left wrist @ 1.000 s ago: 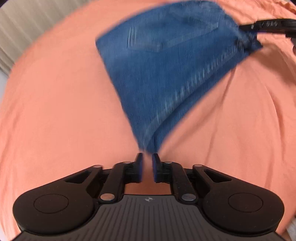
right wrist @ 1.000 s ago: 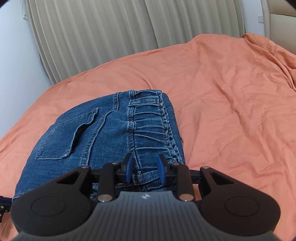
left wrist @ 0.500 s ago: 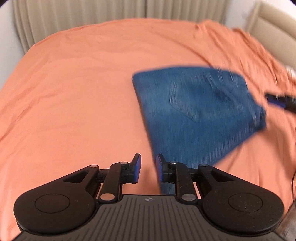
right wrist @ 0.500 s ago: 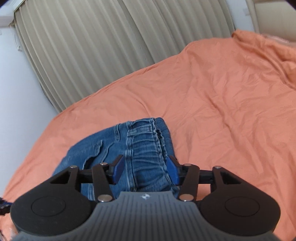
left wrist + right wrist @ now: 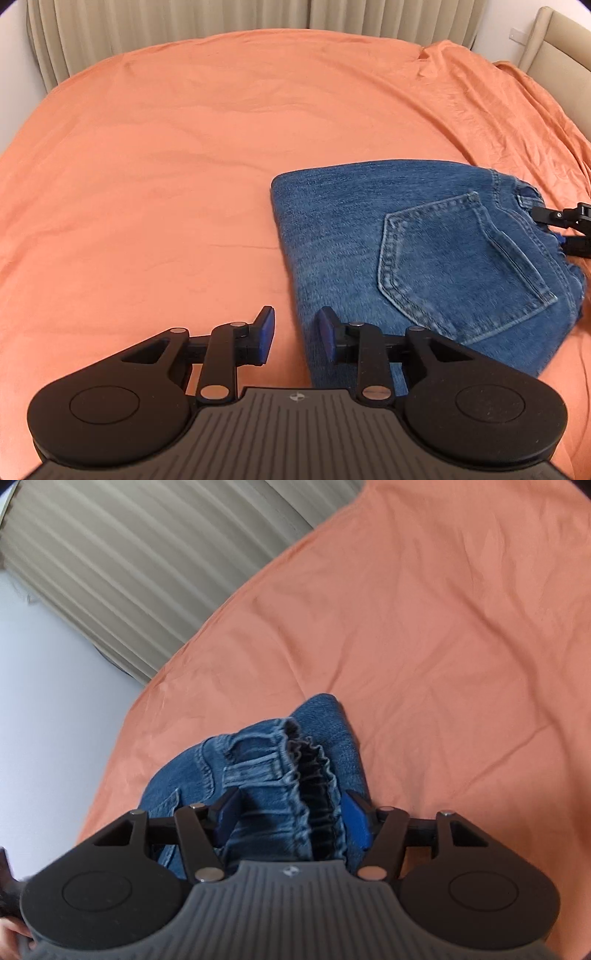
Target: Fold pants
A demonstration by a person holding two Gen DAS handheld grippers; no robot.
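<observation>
Your folded blue pants [image 5: 424, 258] lay on the orange sheet [image 5: 166, 166] of the bed, toward its right side in the left wrist view, back pocket [image 5: 461, 266] facing up and the gathered waistband [image 5: 295, 771] turned toward your right hand. Your left claw [image 5: 293, 334] hovered at the near left edge of the denim, its jaws parting and released, with bare sheet and only the fold's edge showing between the blue pads [image 5: 266, 332]; nothing was gripped. Your right claw [image 5: 291, 818] sat at the waistband end, its jaws also widening. The elastic band rose between its pads [image 5: 355, 821], but the denim looked loose rather than pinched, so the hold read as let go. Beige pleated curtains [image 5: 129, 565] hung behind the bed, and a pale headboard [image 5: 557, 44] showed at the far right of the left wrist view.
</observation>
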